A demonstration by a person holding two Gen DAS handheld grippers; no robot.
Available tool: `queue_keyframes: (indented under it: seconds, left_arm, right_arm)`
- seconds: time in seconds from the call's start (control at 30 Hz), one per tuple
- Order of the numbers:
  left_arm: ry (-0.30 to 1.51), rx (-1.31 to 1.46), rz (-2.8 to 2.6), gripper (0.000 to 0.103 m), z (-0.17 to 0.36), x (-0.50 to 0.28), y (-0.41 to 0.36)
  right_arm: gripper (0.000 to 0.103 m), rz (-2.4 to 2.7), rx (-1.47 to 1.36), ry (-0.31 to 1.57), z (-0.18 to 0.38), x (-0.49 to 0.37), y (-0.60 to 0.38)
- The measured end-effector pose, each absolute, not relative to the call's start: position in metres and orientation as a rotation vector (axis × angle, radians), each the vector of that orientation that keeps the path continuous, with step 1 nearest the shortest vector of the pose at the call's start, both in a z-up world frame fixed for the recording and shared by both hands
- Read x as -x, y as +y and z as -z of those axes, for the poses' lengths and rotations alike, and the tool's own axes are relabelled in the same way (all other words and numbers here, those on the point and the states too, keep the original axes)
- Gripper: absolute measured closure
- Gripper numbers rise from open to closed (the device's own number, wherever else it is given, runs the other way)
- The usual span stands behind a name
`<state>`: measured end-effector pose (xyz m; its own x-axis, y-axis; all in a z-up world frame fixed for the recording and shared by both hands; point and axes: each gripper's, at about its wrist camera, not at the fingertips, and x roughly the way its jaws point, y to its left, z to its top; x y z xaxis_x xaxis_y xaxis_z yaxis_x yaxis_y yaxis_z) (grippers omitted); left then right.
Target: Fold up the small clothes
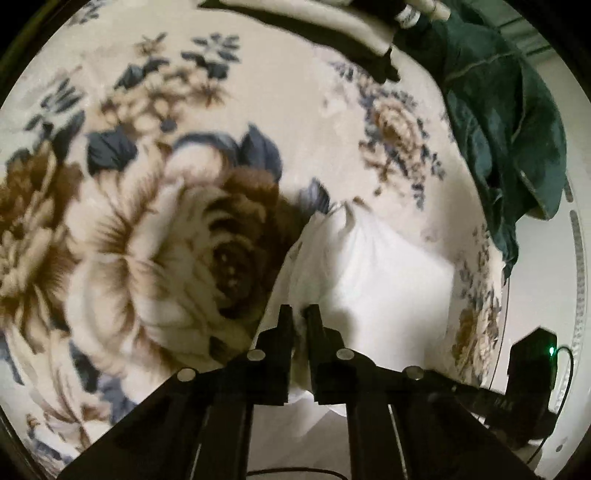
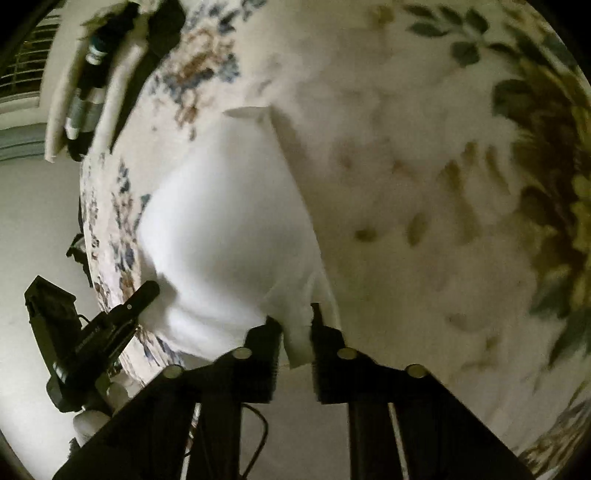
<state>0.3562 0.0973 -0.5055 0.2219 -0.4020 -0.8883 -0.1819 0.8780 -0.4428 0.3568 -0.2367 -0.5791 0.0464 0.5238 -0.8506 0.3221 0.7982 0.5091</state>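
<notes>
A small white garment lies on a floral blanket. My left gripper is shut on the garment's near edge, cloth pinched between its fingers. In the right wrist view the same white garment spreads ahead and to the left. My right gripper is shut on its near corner, with a flap of cloth hanging between the fingers. The left gripper shows at the garment's left edge in that view. The right gripper's body shows at the lower right of the left wrist view.
A dark green garment lies bunched at the blanket's far right edge. Black and cream clothes lie at the far edge, also in the right wrist view. The blanket's edge drops to a pale floor.
</notes>
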Motion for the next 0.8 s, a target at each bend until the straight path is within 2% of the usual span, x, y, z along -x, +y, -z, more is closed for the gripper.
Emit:
queue_keyframes:
  seconds: [0.13, 0.27, 0.3, 0.33, 0.37, 0.4, 0.43, 0.47, 0.5, 0.63, 0.7, 0.73, 0.8]
  left_arm:
    - [1.327, 0.517, 0.145, 0.099, 0.498, -0.358, 0.112]
    - [1.384, 0.594, 0.169, 0.096, 0.521, -0.355, 0.122]
    - [1.4, 0.656, 0.18, 0.09, 0.527, -0.35, 0.125]
    - [1.403, 0.706, 0.195, 0.072, 0.529, -0.346, 0.127]
    - [1.391, 0.762, 0.201, 0.06, 0.531, -0.339, 0.13]
    - [1.374, 0.801, 0.204, 0.044, 0.531, -0.335, 0.131]
    - [1.355, 0.847, 0.206, 0.043, 0.531, -0.331, 0.133]
    - [1.345, 0.916, 0.213, 0.043, 0.536, -0.328, 0.133]
    - [1.343, 0.963, 0.222, 0.043, 0.539, -0.327, 0.133]
    - [1.318, 1.075, 0.269, 0.043, 0.537, -0.323, 0.127]
    - [1.31, 1.054, 0.276, 0.041, 0.53, -0.318, 0.123]
    - [1.314, 1.046, 0.267, 0.036, 0.53, -0.316, 0.121]
    - [1.33, 1.068, 0.262, 0.036, 0.538, -0.317, 0.114]
  right_arm:
    - [0.095, -0.209, -0.746, 1.547, 0.564, -0.343, -0.227]
    - [0.096, -0.18, -0.719, 1.625, 0.582, -0.331, -0.209]
    - [0.096, -0.153, -0.718, 1.652, 0.591, -0.326, -0.208]
    - [0.095, -0.136, -0.733, 1.654, 0.594, -0.323, -0.21]
    - [0.092, -0.132, -0.767, 1.642, 0.597, -0.32, -0.212]
    - [0.081, -0.13, -0.804, 1.622, 0.597, -0.317, -0.215]
    - [0.075, -0.125, -0.844, 1.596, 0.597, -0.314, -0.218]
    - [0.064, -0.121, -0.877, 1.569, 0.596, -0.311, -0.221]
    - [0.061, -0.108, -0.912, 1.537, 0.594, -0.308, -0.225]
    - [0.06, -0.075, -0.979, 1.459, 0.585, -0.297, -0.233]
    - [0.051, -0.066, -1.02, 1.421, 0.582, -0.294, -0.235]
    - [0.05, -0.061, -1.039, 1.406, 0.583, -0.292, -0.236]
    - [0.05, -0.057, -1.089, 1.371, 0.59, -0.296, -0.241]
